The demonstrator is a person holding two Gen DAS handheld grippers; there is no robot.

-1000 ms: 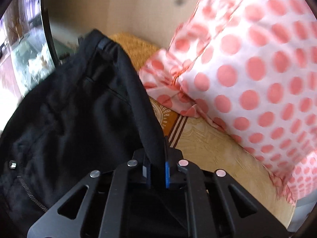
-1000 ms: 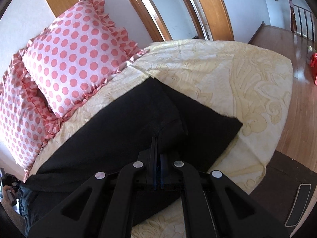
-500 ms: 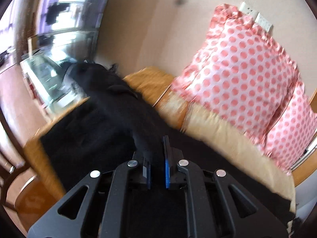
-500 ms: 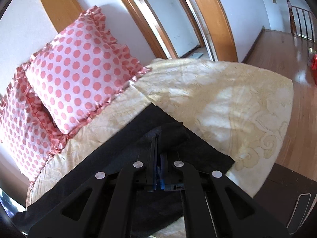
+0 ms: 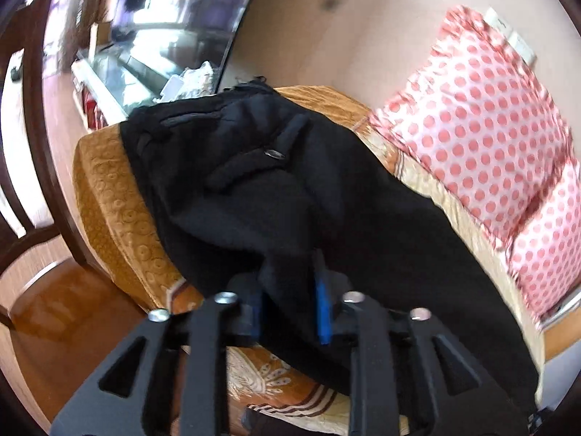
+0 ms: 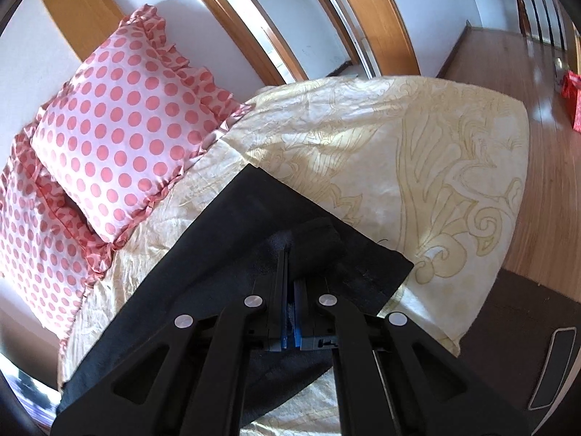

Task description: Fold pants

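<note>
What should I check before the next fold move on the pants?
1. Left gripper hold: jaws parted with black pants fabric between them; whether it is clamped, cannot tell.
2. Right gripper hold: shut on the leg end, ok.
3. Leg end flat on the bedspread: ok apart from the pinched bump.
4. Waist end smooth: bunched and wrinkled, not ok.
5. Polka-dot pillows apart from the pants: ok.
</note>
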